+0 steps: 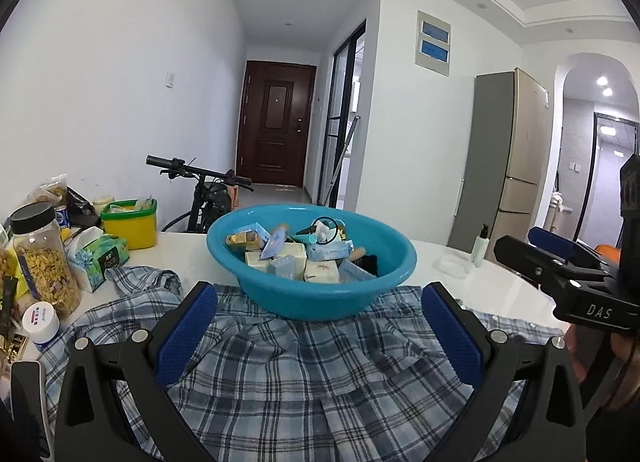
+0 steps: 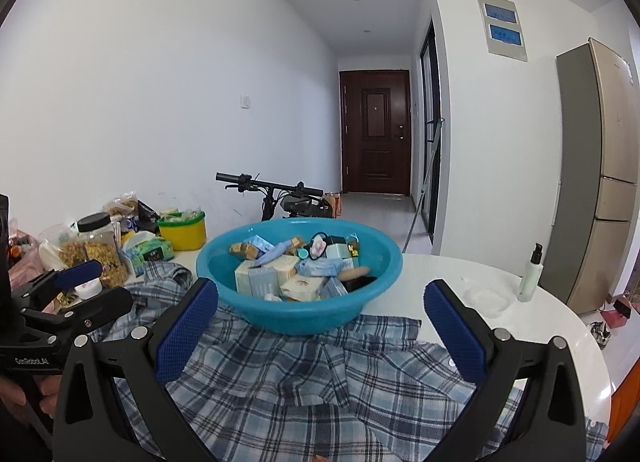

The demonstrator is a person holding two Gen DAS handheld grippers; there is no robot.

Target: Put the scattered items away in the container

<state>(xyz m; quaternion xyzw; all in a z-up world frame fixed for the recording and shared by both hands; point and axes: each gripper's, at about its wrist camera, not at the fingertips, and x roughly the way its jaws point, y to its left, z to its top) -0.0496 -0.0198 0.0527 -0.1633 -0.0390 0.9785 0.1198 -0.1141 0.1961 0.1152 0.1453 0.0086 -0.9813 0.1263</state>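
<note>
Both pairs of fingers, left gripper (image 1: 320, 336) and right gripper (image 2: 320, 332), are spread, empty, low in frame. The filled basin (image 2: 298, 296) sits mid-frame on the plaid shirt (image 2: 304, 386); snagging that cloth could tip it off the bench (image 2: 532, 336).

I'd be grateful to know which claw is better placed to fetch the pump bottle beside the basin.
Right, probably. The white pump bottle with black cap stands on the right side of the white table, nearer the open right claw. The open left claw sits across the blue plastic basin.
</note>
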